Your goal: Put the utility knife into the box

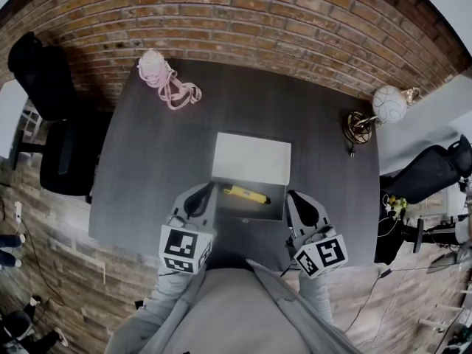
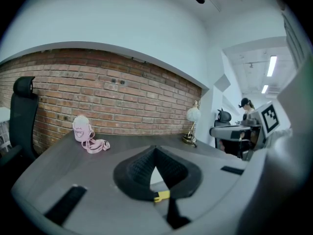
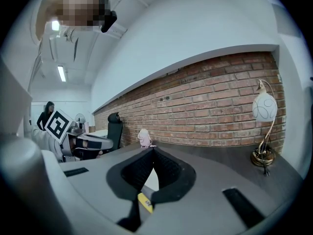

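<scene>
The yellow utility knife lies inside the open box.

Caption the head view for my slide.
Yellow utility knife lies in the open box on the dark table, left tool and right tool shut beside its near corners.

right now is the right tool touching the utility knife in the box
Apart. The head view shows the right tool just outside the box's right edge, with a clear gap between it and the utility knife lying inside.
</scene>
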{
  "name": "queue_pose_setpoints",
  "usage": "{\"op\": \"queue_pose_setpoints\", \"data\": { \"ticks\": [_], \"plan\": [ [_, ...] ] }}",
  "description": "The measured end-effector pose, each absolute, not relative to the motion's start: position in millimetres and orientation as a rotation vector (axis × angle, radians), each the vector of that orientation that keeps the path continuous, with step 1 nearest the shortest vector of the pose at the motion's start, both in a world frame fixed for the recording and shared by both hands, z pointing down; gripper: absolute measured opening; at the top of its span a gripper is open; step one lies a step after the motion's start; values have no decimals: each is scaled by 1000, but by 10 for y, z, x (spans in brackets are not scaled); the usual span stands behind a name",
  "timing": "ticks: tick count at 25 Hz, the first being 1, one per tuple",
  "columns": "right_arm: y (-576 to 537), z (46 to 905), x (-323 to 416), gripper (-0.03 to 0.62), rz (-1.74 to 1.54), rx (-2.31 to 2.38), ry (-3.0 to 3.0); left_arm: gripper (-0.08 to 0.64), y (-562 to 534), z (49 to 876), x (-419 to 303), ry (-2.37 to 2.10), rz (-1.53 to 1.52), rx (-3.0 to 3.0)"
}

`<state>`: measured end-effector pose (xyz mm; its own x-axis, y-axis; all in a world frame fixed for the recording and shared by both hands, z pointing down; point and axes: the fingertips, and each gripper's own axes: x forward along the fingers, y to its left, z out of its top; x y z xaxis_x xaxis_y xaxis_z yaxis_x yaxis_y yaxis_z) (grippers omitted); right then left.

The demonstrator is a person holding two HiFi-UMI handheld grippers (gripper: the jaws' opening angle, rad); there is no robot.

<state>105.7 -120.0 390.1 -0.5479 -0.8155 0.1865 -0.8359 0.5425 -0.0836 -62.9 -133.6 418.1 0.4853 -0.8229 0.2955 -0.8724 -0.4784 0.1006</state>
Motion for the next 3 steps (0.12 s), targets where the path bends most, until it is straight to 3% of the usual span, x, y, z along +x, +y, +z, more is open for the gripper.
{"op": "queue_pose_setpoints", "data": {
  "ticks": [3],
  "plan": [
    [-1227,3921,1050,17,245,1419,-2644,18,-1360,4200,-630,-1451,303,2493]
  ]
}}
